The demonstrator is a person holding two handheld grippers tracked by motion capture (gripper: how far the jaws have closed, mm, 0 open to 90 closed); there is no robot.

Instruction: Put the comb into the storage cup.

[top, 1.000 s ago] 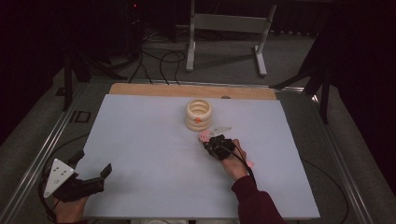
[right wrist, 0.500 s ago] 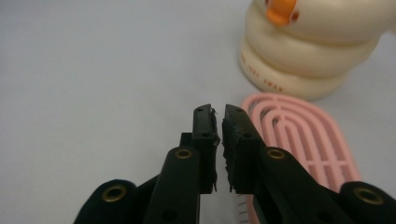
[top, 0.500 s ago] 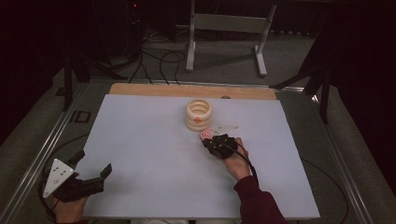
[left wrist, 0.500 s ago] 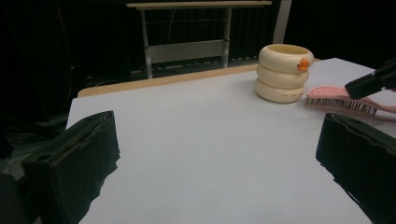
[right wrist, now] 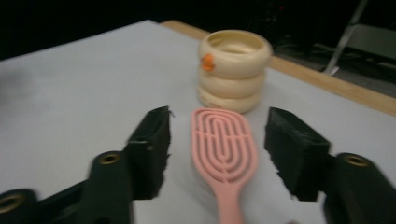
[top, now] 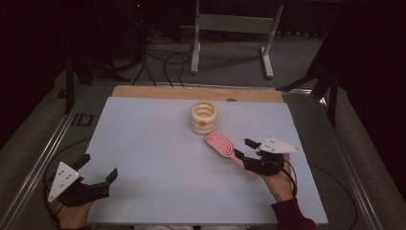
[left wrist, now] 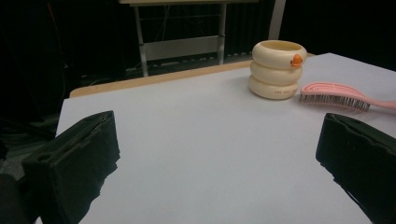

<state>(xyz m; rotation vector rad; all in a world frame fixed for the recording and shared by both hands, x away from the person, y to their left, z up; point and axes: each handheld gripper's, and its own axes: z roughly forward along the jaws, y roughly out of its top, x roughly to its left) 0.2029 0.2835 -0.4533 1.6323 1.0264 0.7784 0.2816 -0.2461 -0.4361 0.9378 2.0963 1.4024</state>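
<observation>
Right claw (right wrist: pixel 217 154) gapes around a slotted pink plastic hairbrush (right wrist: pixel 225 149); left claw (left wrist: pixel 215 163) apart.

This looks like a recording studio or lab set up for capturing demonstrations, not a home. The tabletop (top: pixel 143 143) is covered with a plain pale sheet, a strip of bare wood showing along its far edge, and metal rails (top: pixel 43 163) run down its left and right edges. Dark curtains (top: pixel 57 33) close off the room, loose black cables (top: pixel 158 62) trail over the grey carpet beyond the far edge, and a metal stand (top: pixel 230 28) sits there.
</observation>
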